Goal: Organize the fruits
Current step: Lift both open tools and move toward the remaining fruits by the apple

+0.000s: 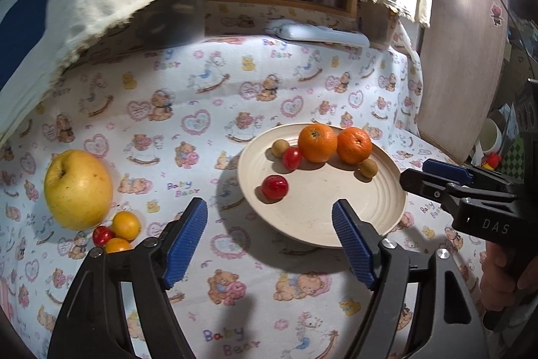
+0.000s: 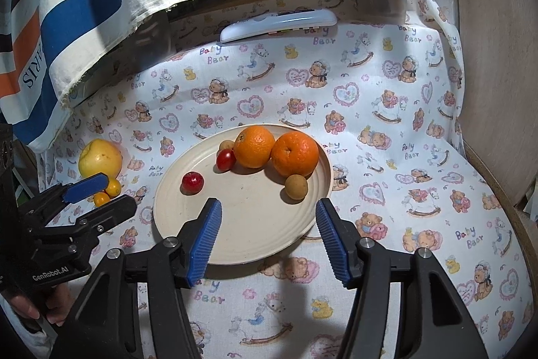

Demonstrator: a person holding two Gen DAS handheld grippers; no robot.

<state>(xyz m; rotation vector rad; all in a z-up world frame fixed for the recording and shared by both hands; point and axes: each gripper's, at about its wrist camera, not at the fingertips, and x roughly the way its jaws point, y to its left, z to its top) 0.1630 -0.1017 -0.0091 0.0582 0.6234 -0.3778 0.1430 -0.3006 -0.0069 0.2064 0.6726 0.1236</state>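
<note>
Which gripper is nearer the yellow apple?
Left. The left gripper hangs open just right of the yellow apple; the right gripper is beyond the plate.

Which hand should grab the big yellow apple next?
Probably the left. The open left gripper sits nearer the big yellow apple, which lies on the bear-print cloth left of the round cream plate. The open right gripper hovers over the plate, farther away.

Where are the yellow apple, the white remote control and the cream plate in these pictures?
yellow apple [image 1: 78,189]: left wrist view, middle of its skin.
white remote control [image 2: 278,24]: right wrist view, middle of its body.
cream plate [image 2: 248,224]: right wrist view, bare front part.
</note>
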